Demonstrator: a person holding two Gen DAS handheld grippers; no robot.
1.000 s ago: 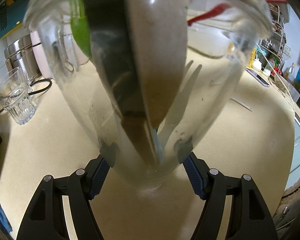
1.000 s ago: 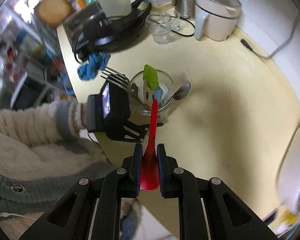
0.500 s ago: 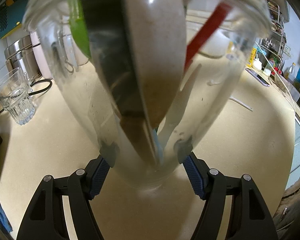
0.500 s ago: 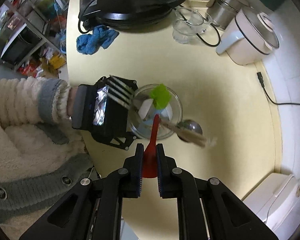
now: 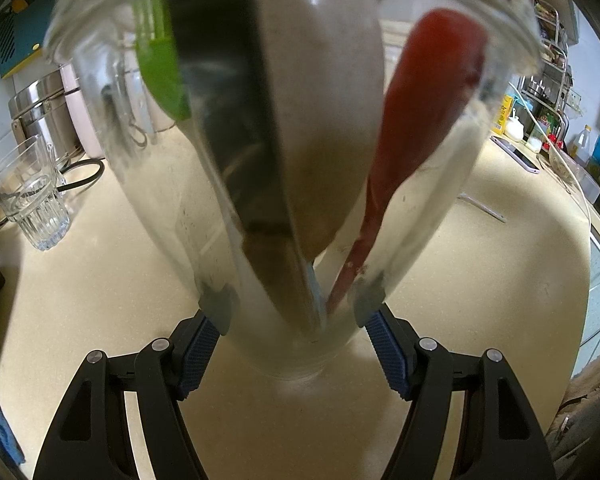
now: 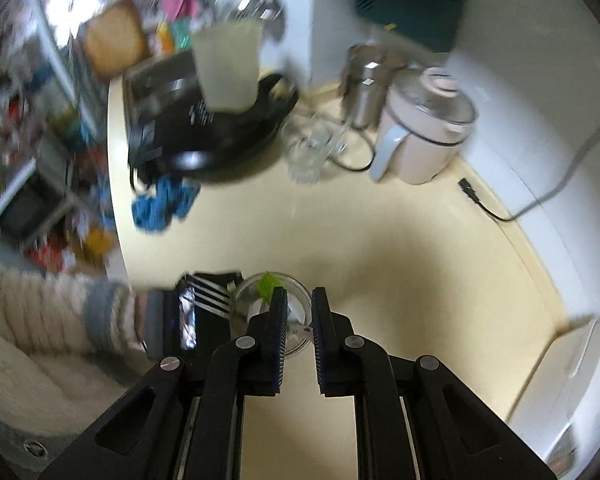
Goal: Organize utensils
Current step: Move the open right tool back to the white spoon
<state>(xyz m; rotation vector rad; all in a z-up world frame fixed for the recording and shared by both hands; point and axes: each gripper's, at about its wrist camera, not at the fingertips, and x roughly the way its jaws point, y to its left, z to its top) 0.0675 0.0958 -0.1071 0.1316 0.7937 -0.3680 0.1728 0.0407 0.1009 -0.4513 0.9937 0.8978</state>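
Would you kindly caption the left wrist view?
Left gripper clamps a glass jar holding a red spoon.

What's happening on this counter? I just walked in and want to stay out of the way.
A person is sorting utensils into a clear glass jar. The left gripper is clamped around the jar's base, steadying it on the cream countertop. Inside stand a red spatula, a green silicone brush and a fork. The right gripper hangs just above the jar, its jaws slightly parted and holding nothing.
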